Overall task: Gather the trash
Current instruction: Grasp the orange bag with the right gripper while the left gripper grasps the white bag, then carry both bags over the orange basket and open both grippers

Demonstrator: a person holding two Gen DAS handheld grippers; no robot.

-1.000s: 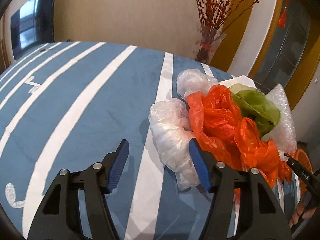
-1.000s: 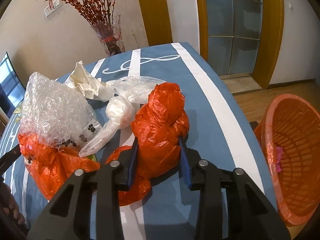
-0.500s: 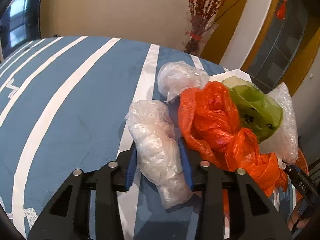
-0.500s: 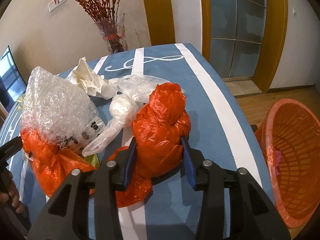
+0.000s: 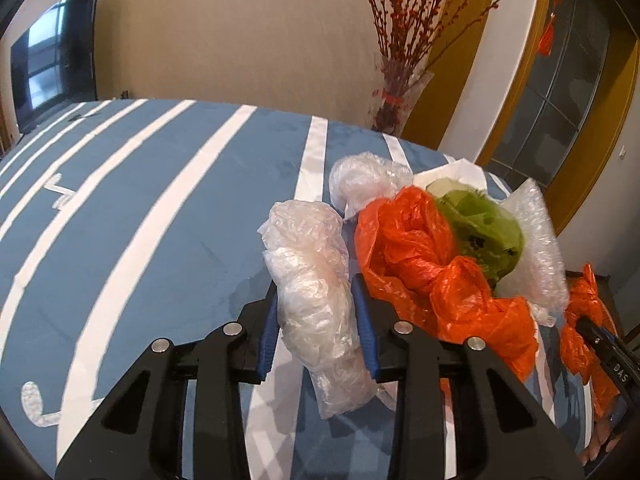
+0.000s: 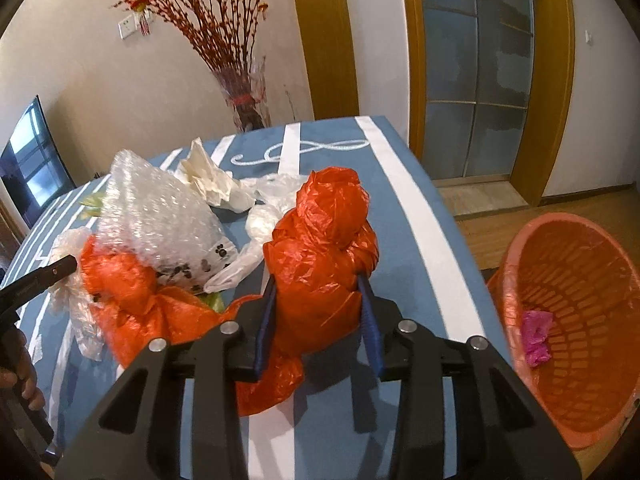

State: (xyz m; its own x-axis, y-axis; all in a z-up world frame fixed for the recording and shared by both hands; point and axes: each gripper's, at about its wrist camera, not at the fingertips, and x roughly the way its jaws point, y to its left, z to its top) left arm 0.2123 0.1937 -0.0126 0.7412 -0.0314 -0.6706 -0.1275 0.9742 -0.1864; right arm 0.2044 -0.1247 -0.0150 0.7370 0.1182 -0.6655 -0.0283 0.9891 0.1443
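Note:
A crumpled clear plastic bag (image 5: pixel 308 248) sits between the blue pads of my left gripper (image 5: pixel 316 292). The jaws are closing and the pads press its sides, while its tail hangs down below them. My right gripper (image 6: pixel 317 284) is shut on a knotted orange plastic bag (image 6: pixel 328 220), held a little above the blue striped tablecloth (image 6: pixel 404 240). Right of the left gripper lies a heap of another orange bag (image 5: pixel 420 248), a green bag (image 5: pixel 480 224) and bubble wrap (image 5: pixel 536 248). An orange basket (image 6: pixel 576 280) stands off the table's right edge with a pink scrap (image 6: pixel 536 336) inside.
Crumpled white paper (image 6: pixel 208 180) and another clear bag (image 5: pixel 360 176) lie behind the heap. A glass vase of red branches (image 6: pixel 244 108) stands past the table's far edge. The tablecloth's left side (image 5: pixel 140 208) is bare. A hand (image 6: pixel 24 376) shows at the left edge.
My left gripper went forward around the clear bag and closed on it, then lifted it slightly. The right gripper rose a little with the orange bag.

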